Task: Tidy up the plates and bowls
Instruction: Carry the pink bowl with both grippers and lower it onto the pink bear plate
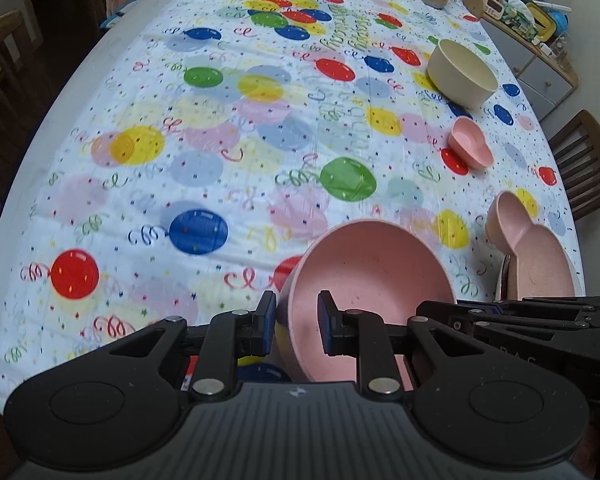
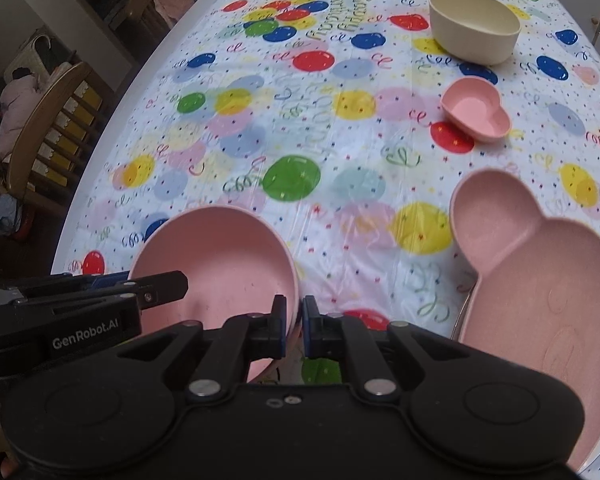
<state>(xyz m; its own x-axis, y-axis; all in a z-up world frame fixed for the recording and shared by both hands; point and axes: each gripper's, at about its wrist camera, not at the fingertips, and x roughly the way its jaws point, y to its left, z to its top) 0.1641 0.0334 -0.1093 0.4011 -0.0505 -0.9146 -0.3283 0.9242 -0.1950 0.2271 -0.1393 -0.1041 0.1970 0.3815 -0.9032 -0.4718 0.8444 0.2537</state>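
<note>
Bowls mostly unsorted: both grippers, left gripper [image 1: 297, 322] and right gripper [image 2: 294, 326], clamp the round pink plastic bowl [image 1: 364, 276]; cream bowl [image 2: 474, 30] and small pink heart dish [image 2: 476, 110] wait upper right.

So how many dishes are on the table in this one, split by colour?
Pink: 3 — round bowl, small heart dish, large divided plate
Cream: 1 — round bowl
Total: 4

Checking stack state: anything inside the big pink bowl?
Big pink bowl looks empty; both tools grip its rim, left tool, right tool. Near wall hidden by them.
</note>
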